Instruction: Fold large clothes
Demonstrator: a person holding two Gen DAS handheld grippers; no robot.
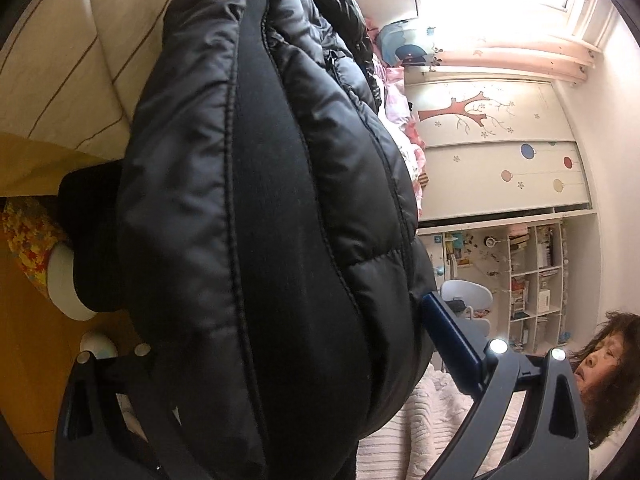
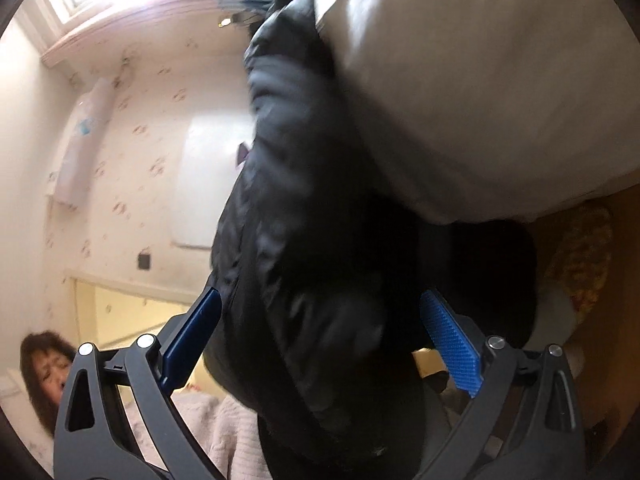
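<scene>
a: what fills the left wrist view?

b: a black puffer jacket (image 1: 260, 208), bulging down the middle of the frame from the top edge to the bottom. it sits between the two fingers of the left claw (image 1: 256, 340). one blue pad (image 1: 452, 344) shows at lower right, its tip pressed against the jacket's edge. the other finger at lower left is dark and mostly hidden behind the fabric.

a: so is that claw gripping it?

b: the fingers stand wide apart with the thick bulk of the jacket packed between them. whether they actually pinch it, i cannot tell.

a: and the right wrist view?

b: blurred. the same jacket (image 2: 304, 240) hangs down the centre, from the top of the frame into the gap of the right claw (image 2: 320, 320). both blue pads show, one at lower left (image 2: 192, 336), one at lower right (image 2: 452, 344), spread wide. the left pad touches the fabric; the right one stands just beside it. no firm hold is visible.

a: anything else?

b: a pale bed cover (image 2: 500, 80) at upper right, and a woman's face (image 1: 600, 364) low in the corner of each view.
</scene>
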